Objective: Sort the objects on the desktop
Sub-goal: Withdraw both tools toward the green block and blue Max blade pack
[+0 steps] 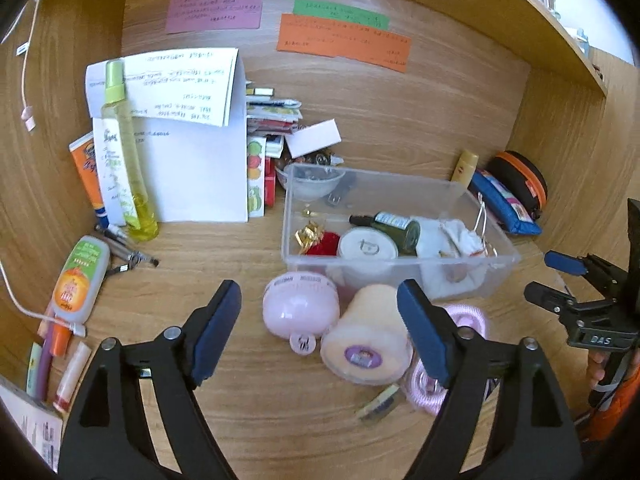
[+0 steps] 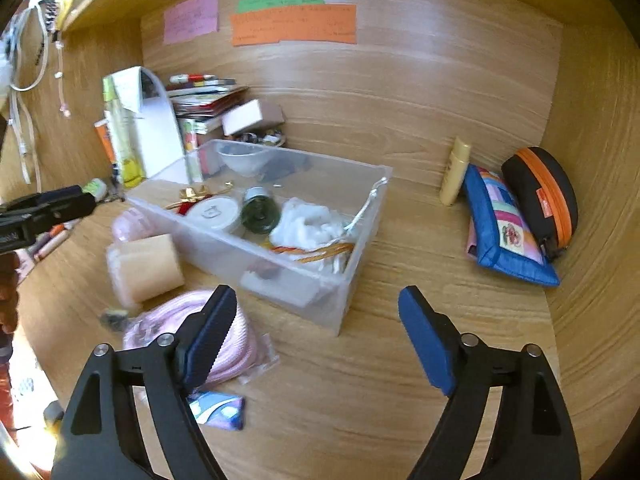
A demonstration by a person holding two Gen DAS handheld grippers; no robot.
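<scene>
A clear plastic bin (image 1: 492, 276) (image 2: 352, 280) sits mid-desk, holding a dark green bottle (image 1: 394, 225) (image 2: 260, 214), a white round tin (image 1: 366, 246) (image 2: 216, 210), white cloth (image 1: 460, 236) (image 2: 308, 220) and a red and gold trinket (image 1: 316, 238). In front of it lie a pink round case (image 1: 298, 310), a cream cylinder (image 1: 368, 338) (image 2: 146, 266) and a pink coiled cord in a bag (image 1: 424, 392) (image 2: 240, 344). My left gripper (image 1: 320, 332) is open and empty above the pink case and cylinder. My right gripper (image 2: 318, 338) is open and empty near the bin's front corner; it also shows in the left wrist view (image 1: 554, 280).
At the left stand a yellow spray bottle (image 1: 124, 148), white papers (image 1: 192, 152), stacked books (image 1: 272, 120), tubes and pens (image 1: 80, 276). At the right lean a yellow tube (image 2: 454, 172), a blue pouch (image 2: 504, 228) and a black-orange case (image 2: 548, 196). Coloured notes (image 1: 340, 40) hang on the back wall.
</scene>
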